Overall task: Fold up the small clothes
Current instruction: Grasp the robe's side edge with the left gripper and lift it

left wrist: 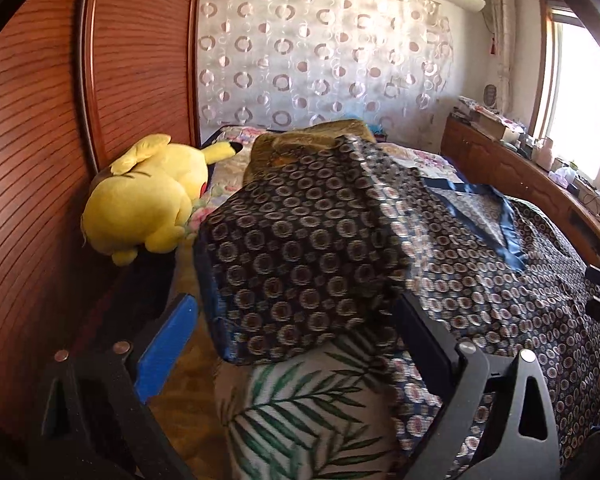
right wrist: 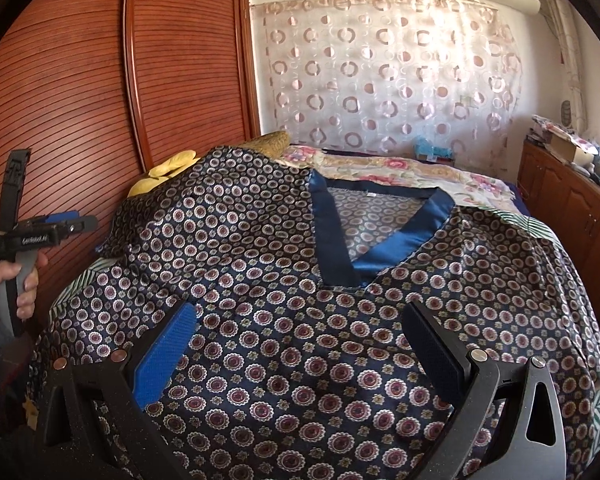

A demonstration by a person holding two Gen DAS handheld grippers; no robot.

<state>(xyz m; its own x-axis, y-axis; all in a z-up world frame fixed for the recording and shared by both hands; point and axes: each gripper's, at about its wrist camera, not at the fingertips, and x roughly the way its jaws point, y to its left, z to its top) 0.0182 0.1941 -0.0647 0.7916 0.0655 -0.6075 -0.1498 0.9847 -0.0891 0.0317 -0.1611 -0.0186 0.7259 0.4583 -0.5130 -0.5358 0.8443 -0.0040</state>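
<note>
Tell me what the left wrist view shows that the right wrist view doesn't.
Left only: the whole yellow plush, and a raised shirt flap between the open left tongs.

Right only: the full V-neck collar, the open right tongs over it, and the hand gripping the left tool.

Both: patterned shirt, wardrobe, curtain.

We look from both wrists forward along the fingers, low over the bed toward the curtained wall. Our left view sits close behind the patterned shirt, near the wardrobe. Our right view hangs close above the shirt's front. Both share shirt, curtain, wardrobe.
</note>
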